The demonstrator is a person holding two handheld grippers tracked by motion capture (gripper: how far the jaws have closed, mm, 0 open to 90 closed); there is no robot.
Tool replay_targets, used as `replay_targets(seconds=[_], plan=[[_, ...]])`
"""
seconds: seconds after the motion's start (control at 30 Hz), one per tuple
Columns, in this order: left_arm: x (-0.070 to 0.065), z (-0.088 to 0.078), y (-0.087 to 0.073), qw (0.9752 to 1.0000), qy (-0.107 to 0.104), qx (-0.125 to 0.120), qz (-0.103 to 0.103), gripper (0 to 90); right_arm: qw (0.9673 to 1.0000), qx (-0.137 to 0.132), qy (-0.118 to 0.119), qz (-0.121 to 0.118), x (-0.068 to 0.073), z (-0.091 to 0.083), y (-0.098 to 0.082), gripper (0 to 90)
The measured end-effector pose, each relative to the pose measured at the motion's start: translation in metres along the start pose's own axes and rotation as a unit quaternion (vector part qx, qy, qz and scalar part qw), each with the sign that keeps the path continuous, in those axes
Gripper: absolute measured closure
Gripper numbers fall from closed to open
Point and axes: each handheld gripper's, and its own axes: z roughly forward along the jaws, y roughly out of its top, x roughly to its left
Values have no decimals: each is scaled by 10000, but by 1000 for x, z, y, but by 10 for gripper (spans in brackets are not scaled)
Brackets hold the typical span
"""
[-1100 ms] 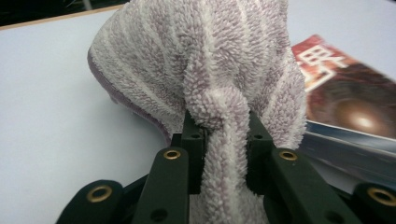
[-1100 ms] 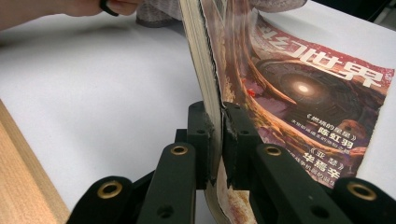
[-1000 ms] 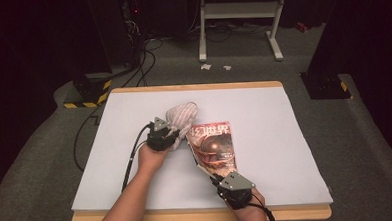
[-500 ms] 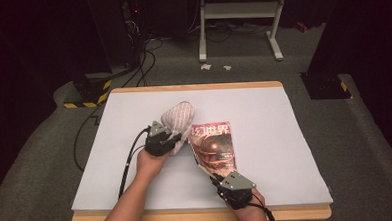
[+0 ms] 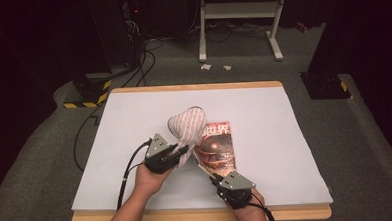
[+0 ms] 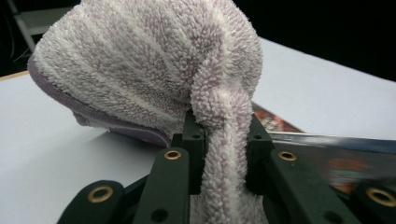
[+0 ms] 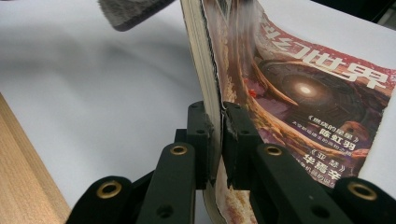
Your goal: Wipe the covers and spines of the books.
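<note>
Left gripper pinches the striped towel; right gripper clamps the magazine by its edge.

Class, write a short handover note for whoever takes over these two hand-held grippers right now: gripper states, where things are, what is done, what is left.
Left hand-held gripper: shut on the striped lilac-and-white terry towel, bunched and lifted above the table.
Right hand-held gripper: shut on the near edge of the glossy red-brown magazine, tilting it up.
Both sit mid-way on the white table.
Done: both things gripped.
Left, probably: wiping the cover or setting the towel down; unclear.
</note>
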Motion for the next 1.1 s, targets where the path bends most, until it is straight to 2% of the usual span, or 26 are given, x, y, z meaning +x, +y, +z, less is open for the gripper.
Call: replay_targets(seconds=[0.2,0.27,0.33,0.43,0.5,0.67,0.73,1.1], plan=[[-20,-16,2,9996,-229,-174,81,759,10000,2,17,13,0,1,0,826],[-26,-19,3,9993,-264,-189,169,759,10000,5,11,18,0,1,0,825],[-30,-22,4,9990,-371,-214,140,758,10000,11,9,14,0,1,0,825],[-36,-26,6,9986,-415,-244,228,758,10000,-1,12,18,0,1,0,825],[-37,-27,6,9986,-368,-243,287,758,10000,4,14,23,0,1,0,825],[-29,-16,5,9992,-297,-146,229,757,10000,37,8,29,1,2,0,825],[-23,-11,5,9994,-319,-112,124,757,10000,47,11,24,1,2,0,826],[13,20,3,9998,105,168,-79,757,10000,20,30,67,0,2,0,826]])
